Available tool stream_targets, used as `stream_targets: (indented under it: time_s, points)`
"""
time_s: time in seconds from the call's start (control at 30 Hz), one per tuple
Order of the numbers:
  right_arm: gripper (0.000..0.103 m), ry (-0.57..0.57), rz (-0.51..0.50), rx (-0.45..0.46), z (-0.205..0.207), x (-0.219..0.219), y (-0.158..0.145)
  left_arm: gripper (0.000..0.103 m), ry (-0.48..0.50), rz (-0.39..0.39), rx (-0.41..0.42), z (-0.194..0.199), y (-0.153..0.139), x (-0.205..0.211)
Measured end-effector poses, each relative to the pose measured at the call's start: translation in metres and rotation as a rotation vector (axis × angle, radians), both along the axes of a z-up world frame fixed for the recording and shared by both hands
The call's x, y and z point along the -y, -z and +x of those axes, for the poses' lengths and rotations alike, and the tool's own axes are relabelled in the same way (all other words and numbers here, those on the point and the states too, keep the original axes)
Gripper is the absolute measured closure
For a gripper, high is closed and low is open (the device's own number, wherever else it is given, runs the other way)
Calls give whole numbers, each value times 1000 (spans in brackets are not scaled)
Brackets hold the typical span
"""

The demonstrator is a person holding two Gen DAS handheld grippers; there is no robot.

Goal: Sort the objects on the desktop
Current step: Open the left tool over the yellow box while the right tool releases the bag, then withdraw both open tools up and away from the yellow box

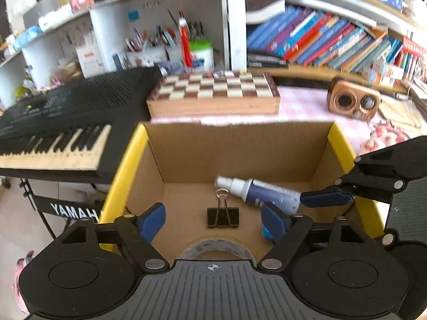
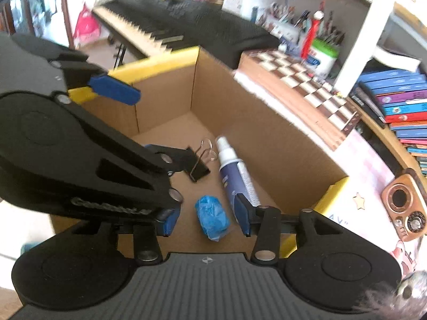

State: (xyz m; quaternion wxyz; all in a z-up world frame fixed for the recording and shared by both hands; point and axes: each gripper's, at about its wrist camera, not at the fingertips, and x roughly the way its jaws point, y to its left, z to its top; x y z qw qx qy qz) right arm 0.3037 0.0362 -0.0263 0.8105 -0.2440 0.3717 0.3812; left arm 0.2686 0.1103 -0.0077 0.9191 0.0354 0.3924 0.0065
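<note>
Now, left gripper [image 1: 213, 220]: jaws wide apart, empty, above binder clip [image 1: 222, 216].
Right gripper [image 2: 208, 221]: jaws partly apart, empty, over blue wad [image 2: 212, 220].
Spray bottle [image 2: 234, 176]: lying on cardboard box [image 2: 165, 98] floor, right of clip.

Pink checked tabletop [image 1: 301, 104], cardboard box [image 1: 240, 146], chessboard [image 1: 213, 93], small radio [image 1: 352, 101] on it.

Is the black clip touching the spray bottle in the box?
Apart. The right wrist view shows bare cardboard between the black clip and the spray bottle.
</note>
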Motion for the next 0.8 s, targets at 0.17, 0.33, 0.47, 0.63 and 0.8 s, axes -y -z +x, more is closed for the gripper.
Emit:
stream_targets:
  time_s: [0.17,0.33,0.47,0.63,0.8]
  points:
    - [55,52,68,69,-15,16,-23,16,-15,7,78,-23,-22,-1]
    - [54,120,129,137,-34,35,-42,12,-28,11,150,-51,-43,0]
    - [53,175,169,182,-52,51,-56,11,-20,14,182,-73,-52,3]
    - [53,229,200,216,-76,68,-67,11,-7,10,200,-101,-59,4]
    - [51,286,219,232,-101,85,-71,10,-1,3,210,-130,-62,4]
